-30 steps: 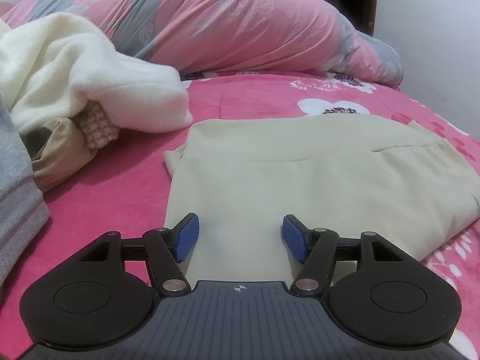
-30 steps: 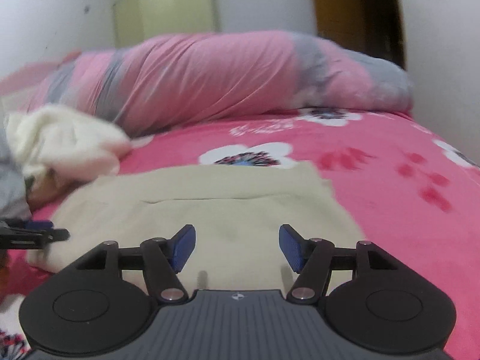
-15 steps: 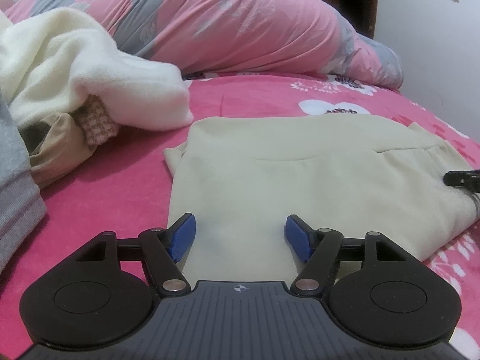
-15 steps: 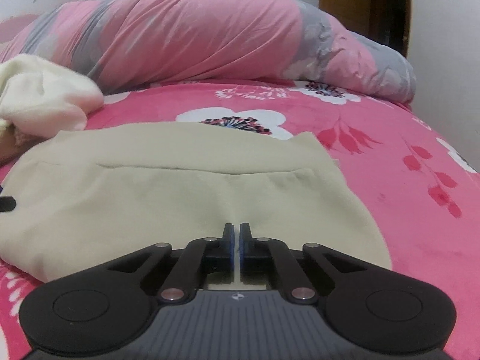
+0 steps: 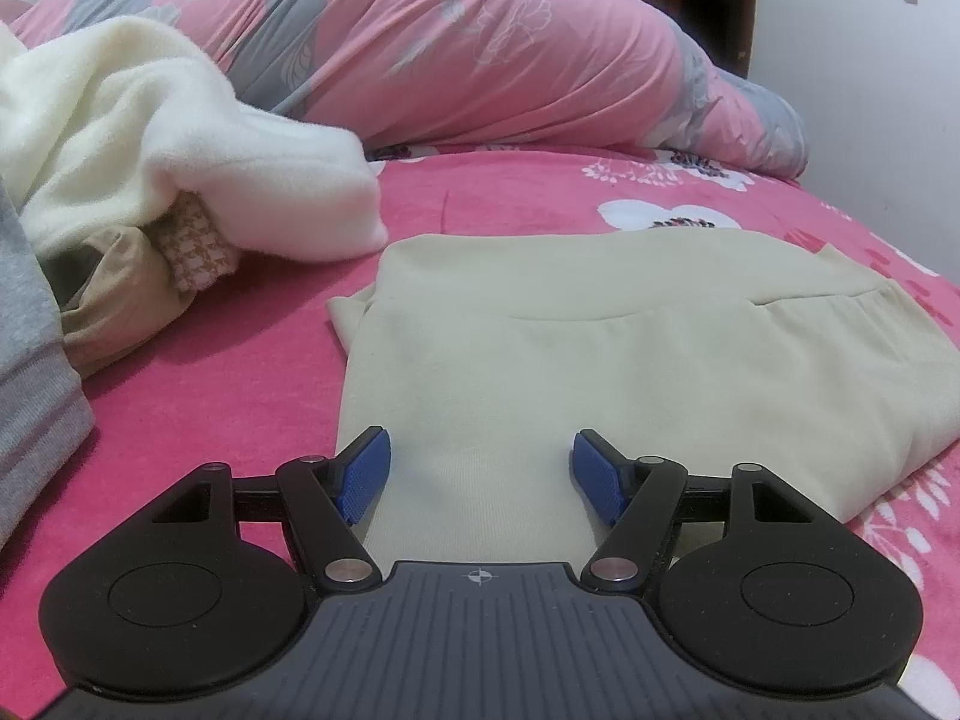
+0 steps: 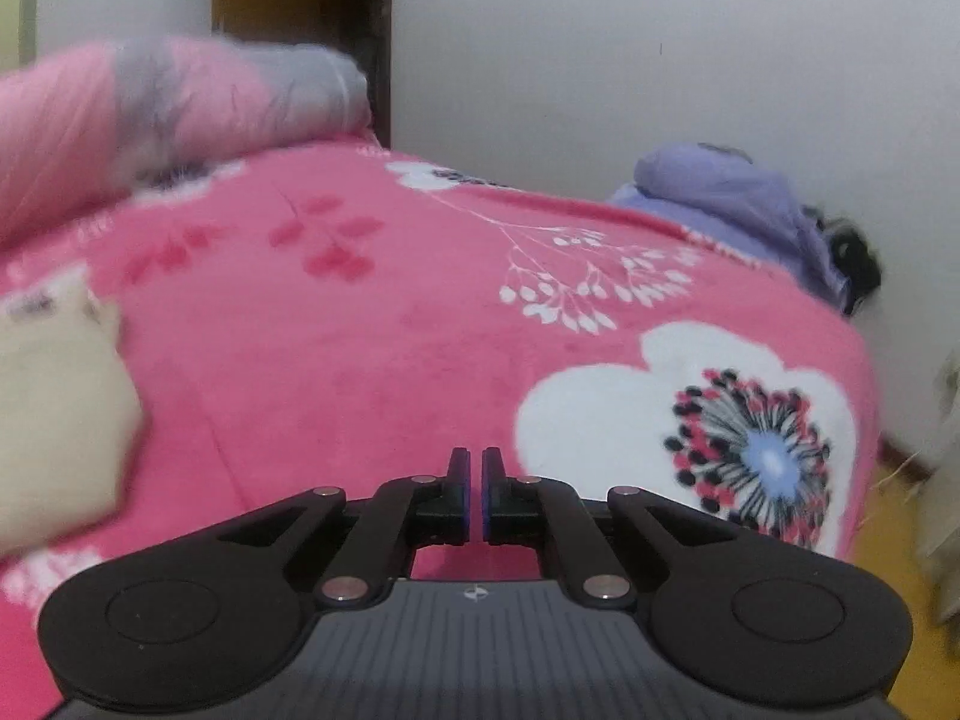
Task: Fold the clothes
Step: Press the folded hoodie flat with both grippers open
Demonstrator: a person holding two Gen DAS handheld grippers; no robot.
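- Left gripper (image 5: 480, 474) jaws wide, empty, over near edge of garment (image 5: 630, 360); long axis runs left-right.
- Right gripper (image 6: 475, 501) closed, empty, garment off to its left; left is nearer.

The left gripper (image 5: 480, 468) was held low and level with its blue-padded jaws spread wide apart; the right gripper (image 6: 475, 495) had its jaws pressed nearly together, gripping nothing.
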